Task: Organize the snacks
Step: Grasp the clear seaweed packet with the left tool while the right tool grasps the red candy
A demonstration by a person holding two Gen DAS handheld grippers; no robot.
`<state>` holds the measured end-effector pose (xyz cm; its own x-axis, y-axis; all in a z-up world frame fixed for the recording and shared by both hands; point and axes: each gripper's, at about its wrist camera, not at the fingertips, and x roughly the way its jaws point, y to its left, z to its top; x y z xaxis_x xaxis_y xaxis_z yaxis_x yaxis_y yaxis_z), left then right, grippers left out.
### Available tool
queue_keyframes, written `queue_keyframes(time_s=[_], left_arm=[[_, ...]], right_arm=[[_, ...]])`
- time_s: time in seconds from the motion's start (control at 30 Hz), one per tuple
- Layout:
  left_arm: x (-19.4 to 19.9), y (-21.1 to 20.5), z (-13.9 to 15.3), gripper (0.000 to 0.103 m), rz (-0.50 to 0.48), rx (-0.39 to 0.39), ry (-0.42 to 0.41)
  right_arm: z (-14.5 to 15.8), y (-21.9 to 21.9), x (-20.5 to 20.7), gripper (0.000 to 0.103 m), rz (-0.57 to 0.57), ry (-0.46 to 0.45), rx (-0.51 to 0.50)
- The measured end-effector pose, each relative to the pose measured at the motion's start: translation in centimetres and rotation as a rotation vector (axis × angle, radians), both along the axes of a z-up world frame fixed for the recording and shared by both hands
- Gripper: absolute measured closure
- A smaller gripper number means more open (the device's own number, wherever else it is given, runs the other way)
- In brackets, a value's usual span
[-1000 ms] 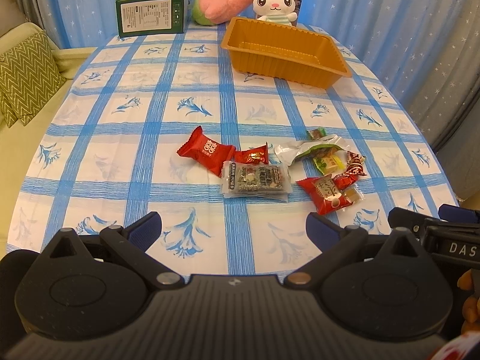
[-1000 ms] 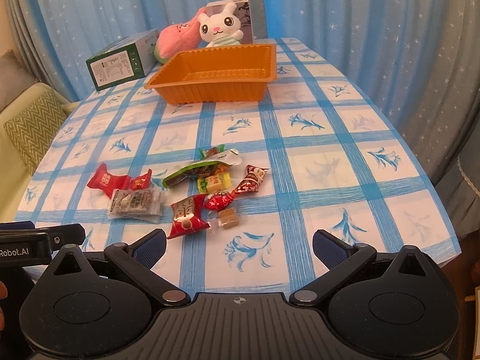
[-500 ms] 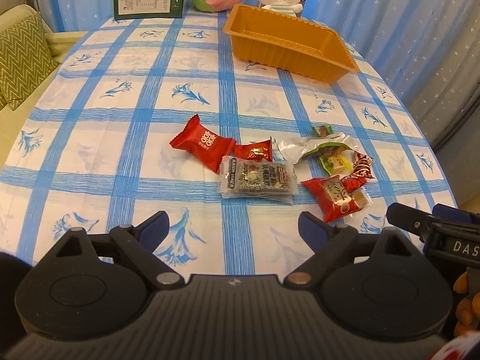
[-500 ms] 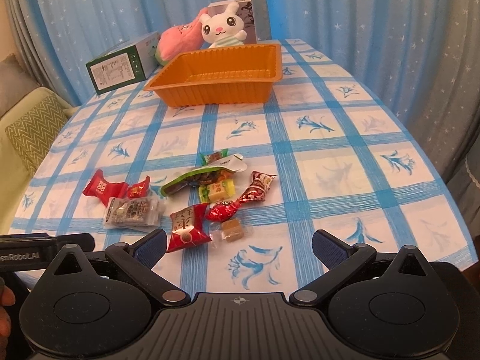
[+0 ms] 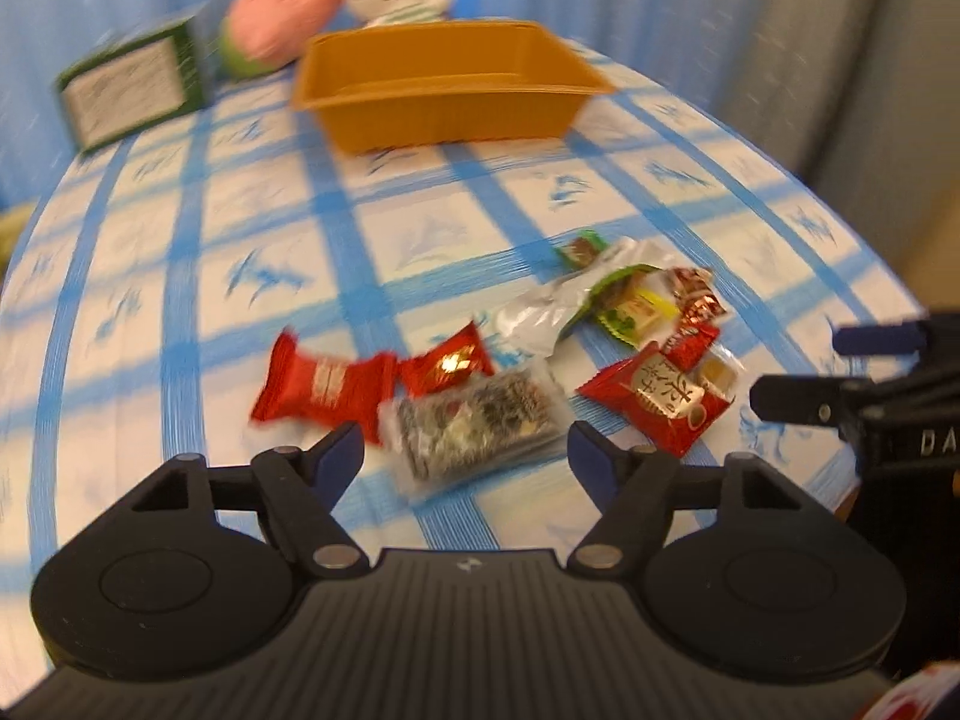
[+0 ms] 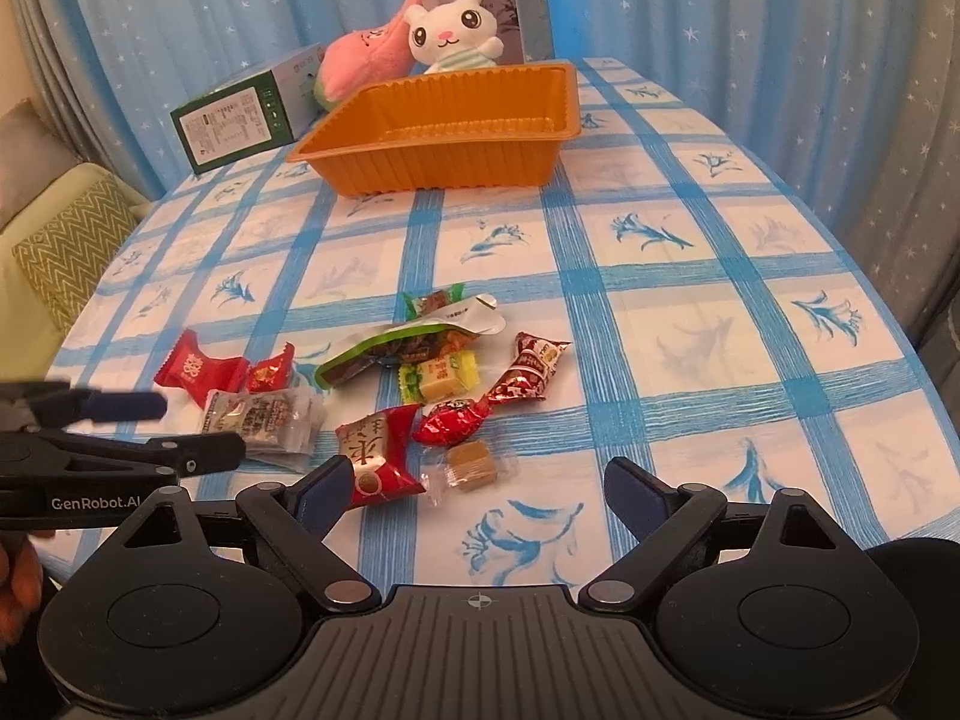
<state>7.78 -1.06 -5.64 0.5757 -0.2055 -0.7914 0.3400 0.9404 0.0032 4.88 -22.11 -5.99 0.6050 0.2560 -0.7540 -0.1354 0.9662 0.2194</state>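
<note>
Several wrapped snacks lie in a loose pile on the checked tablecloth. My left gripper (image 5: 465,450) is open, its jaws on either side of a clear packet of dark snack (image 5: 474,426), low over the cloth. A red packet (image 5: 318,384) lies left of it. My right gripper (image 6: 477,486) is open and empty, just short of a red packet with white characters (image 6: 378,450) and a small brown candy (image 6: 474,465). The orange tray (image 6: 444,150) stands empty at the far side; it also shows in the left wrist view (image 5: 444,90). The left view is blurred.
A green box (image 6: 240,126), a pink plush (image 6: 366,60) and a white rabbit plush (image 6: 450,30) stand behind the tray. Blue curtains hang around. A sofa with a patterned cushion (image 6: 66,246) is at the left. The table edge curves close on the right.
My left gripper has moved forward and rightward to the clear packet, its jaws narrowed somewhat around it. My right gripper has moved forward toward the pile.
</note>
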Motion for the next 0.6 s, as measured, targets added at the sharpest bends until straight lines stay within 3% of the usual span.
queue_keyframes(time_s=[0.37,0.6], left_arm=[[2.0,-1.9,-1.1,0.049,-0.399,0.112,0.005],[2.9,-2.0,-2.2,0.053,-0.472,0.157,0.027]], right_arm=[[-0.2,0.1,0.3,0.013,0.005,0.0,0.002],[-0.5,0.3,0.5,0.013,0.014,0.011,0.005]])
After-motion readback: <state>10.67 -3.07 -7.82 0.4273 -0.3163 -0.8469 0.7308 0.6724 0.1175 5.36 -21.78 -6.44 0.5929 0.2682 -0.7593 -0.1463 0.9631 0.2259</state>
